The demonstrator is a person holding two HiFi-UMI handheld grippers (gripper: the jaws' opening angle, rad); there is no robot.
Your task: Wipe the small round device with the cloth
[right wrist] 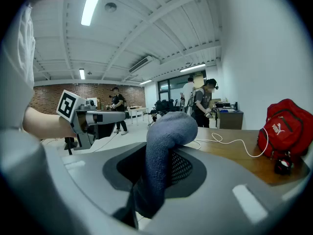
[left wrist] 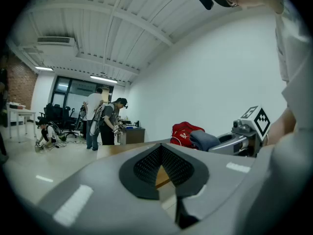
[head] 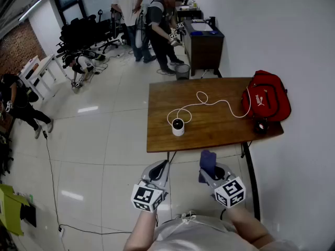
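Gripping the blue cloth (right wrist: 164, 141) between pressed jaws, the right gripper (head: 210, 172) hovers just short of the counter's (head: 220, 127) near edge. The left gripper (head: 159, 170) floats beside it, jaws fully together, empty. The small round device (head: 178, 126) stands by the counter's near edge, toward its left corner, apart from both.

A wooden table (head: 220, 132) sits at the view's centre; a red bag (head: 267, 101) rests at its 3 o'clock edge; a white cable (head: 217, 102) loops across the top toward the bag; beyond, at 12 o'clock, stand a dark cabinet (head: 203, 46) and two people (head: 159, 20); office chairs (head: 84, 33) crowd 10 o'clock.
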